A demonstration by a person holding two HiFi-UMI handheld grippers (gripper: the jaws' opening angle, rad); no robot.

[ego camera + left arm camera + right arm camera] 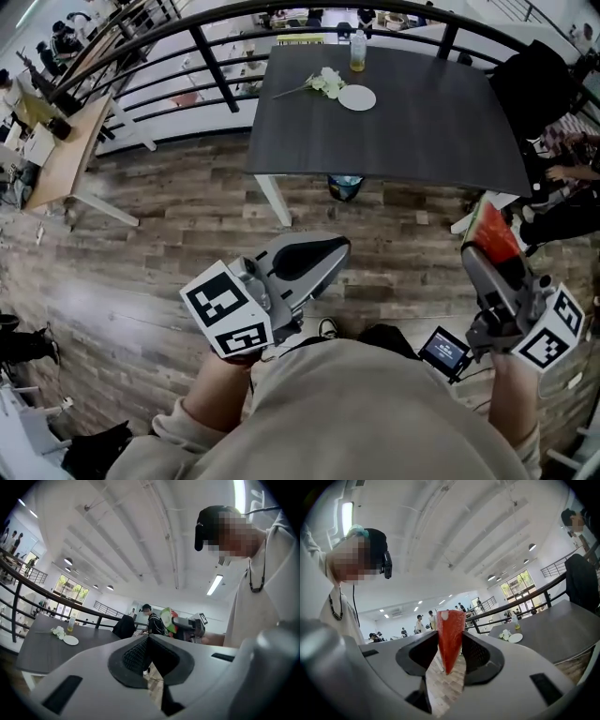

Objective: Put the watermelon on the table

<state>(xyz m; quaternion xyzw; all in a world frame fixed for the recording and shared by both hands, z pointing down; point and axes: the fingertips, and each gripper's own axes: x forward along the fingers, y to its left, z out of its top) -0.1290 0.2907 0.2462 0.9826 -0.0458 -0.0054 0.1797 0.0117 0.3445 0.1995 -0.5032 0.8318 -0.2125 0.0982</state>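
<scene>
Dark bench (422,127) beside a black railing (214,67), over a wood floor (187,220).
The right hand-held gripper (451,654) clamps a watermelon slice (451,630); the left hand-held gripper (146,644) is clenched empty.

- I see a dark, matt counter (403,122) top with faint grain.
- The floor (169,234) is dull, worn wood planking.
- The left gripper (323,251) and right gripper (450,654) have smooth grey matt plastic shells and black mesh-textured pads (477,652).
- The watermelon slice (450,632) has smooth red flesh.
- The plate (357,97) is white and smooth.
</scene>
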